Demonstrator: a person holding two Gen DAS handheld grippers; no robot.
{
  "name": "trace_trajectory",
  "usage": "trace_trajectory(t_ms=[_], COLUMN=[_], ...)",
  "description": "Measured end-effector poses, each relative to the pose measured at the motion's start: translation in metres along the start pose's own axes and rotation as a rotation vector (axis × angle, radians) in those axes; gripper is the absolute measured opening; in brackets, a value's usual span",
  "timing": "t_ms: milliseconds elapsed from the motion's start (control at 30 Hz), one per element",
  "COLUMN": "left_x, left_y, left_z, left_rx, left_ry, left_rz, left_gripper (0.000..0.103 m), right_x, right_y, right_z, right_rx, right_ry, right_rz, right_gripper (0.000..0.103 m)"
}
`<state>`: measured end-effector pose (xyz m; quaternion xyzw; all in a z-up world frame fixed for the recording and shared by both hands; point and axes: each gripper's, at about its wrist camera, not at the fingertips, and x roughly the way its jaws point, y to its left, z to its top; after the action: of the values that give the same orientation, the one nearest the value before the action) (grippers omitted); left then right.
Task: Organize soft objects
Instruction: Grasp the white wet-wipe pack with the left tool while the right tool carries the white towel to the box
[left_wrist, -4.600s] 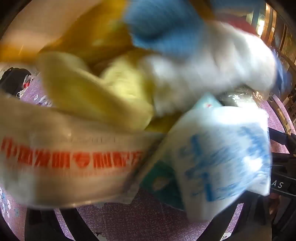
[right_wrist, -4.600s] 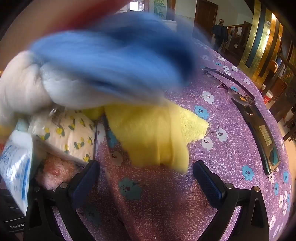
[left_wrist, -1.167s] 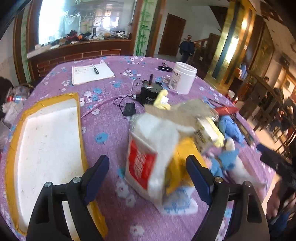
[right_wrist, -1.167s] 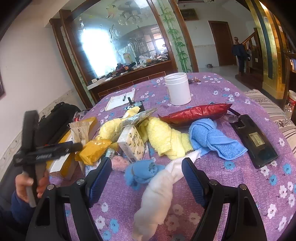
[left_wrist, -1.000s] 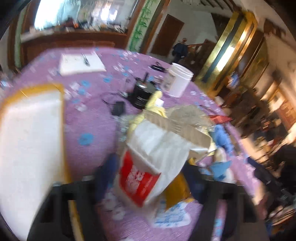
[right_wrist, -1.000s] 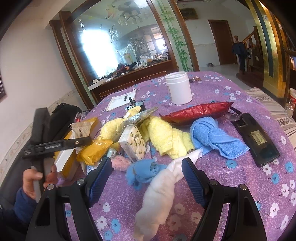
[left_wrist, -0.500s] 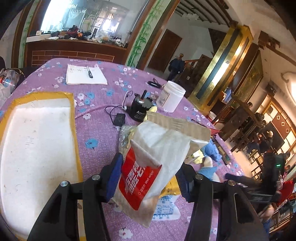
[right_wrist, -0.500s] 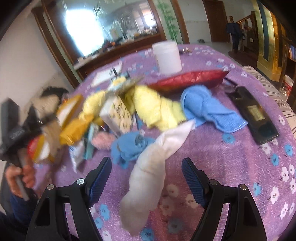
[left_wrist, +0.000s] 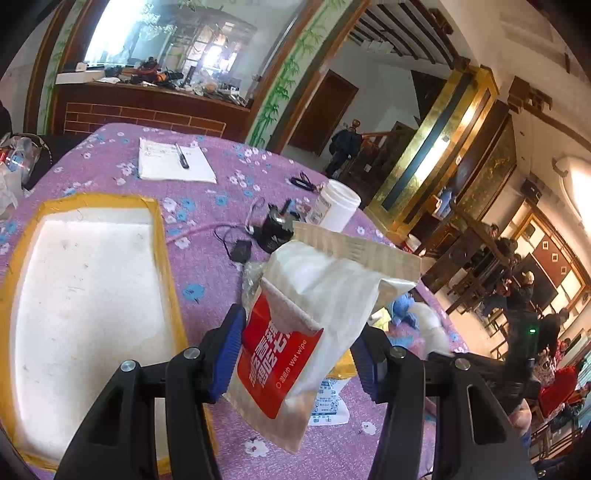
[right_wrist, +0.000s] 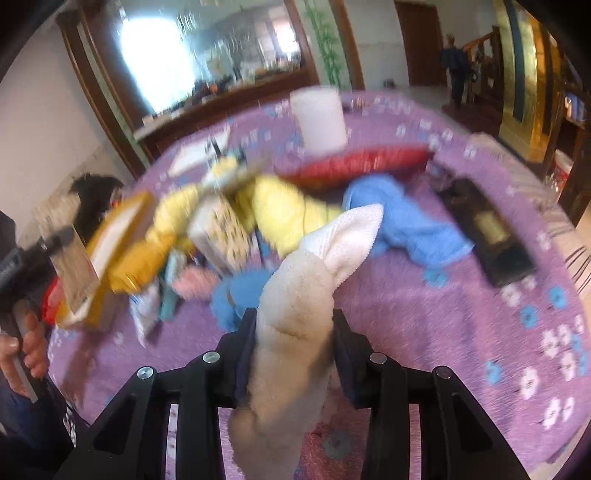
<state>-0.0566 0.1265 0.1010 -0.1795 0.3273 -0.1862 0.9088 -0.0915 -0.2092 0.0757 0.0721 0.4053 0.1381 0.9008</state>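
My left gripper (left_wrist: 299, 354) is shut on a white and red wet wipe pack (left_wrist: 314, 314), held upright above the purple flowered tablecloth (left_wrist: 207, 266). In the right wrist view the same pack (right_wrist: 70, 251) shows at the far left, blurred. My right gripper (right_wrist: 293, 332) has its jaws closing, and their pads press on a rolled white towel (right_wrist: 306, 295) that stands between them. Behind it lie a small blue cloth (right_wrist: 229, 299), yellow towels (right_wrist: 284, 210), a blue towel (right_wrist: 399, 218), a patterned tissue pack (right_wrist: 221, 229) and a pink fluffy thing (right_wrist: 192, 284).
A white foam tray with a yellow taped rim (left_wrist: 159, 236) lies left of the wipe pack. Farther back are a notepad with a pen (left_wrist: 173, 162), a black device with cables (left_wrist: 273, 232) and a white jar (left_wrist: 338, 210). A red bag (right_wrist: 362, 162) and a black case (right_wrist: 487, 236) lie to the right.
The right jaws have gone from wide open to gripping the white towel. The left gripper has carried the wipe pack a little higher, and the pile has dropped behind it.
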Motion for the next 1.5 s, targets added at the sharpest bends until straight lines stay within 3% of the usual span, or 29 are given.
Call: trace_trajectory(t_ms=[267,567,833,1000,1200,1333,1500], left_x=[-0.041,-0.073,-0.072,-0.057,-0.024,-0.004,0.016], left_y=[0.022,0.051,0.077,0.105,0.154,0.181,0.199], left_z=[0.012,0.017,0.032,0.054,0.075,0.082,0.085], left_rx=[-0.029,-0.061,-0.082,-0.107,-0.205,-0.247,-0.271], left_ry=[-0.071,-0.114,-0.088,-0.043,0.046,0.097,0.142], left_rz=[0.053,0.14,0.197,0.246,0.305,0.359,0.374], left_gripper=[0.054,0.054,0.054,0.054,0.054,0.054,0.055], right_x=[-0.017,0.023,0.065,0.107,0.17,0.21,0.253], right_y=[0.064,0.149,0.216,0.265,0.312,0.331,0.34], right_z=[0.021,0.031,0.058,0.081,0.096,0.1,0.105], right_rx=[-0.118,-0.245,-0.318,-0.402,-0.466,-0.471,-0.474], right_ry=[-0.051,0.018,0.076,0.102,0.151,0.193,0.23], right_rz=[0.156,0.308,0.402,0.404,0.361,0.349,0.293], right_gripper=[0.042,0.042,0.042,0.042,0.042,0.043,0.042])
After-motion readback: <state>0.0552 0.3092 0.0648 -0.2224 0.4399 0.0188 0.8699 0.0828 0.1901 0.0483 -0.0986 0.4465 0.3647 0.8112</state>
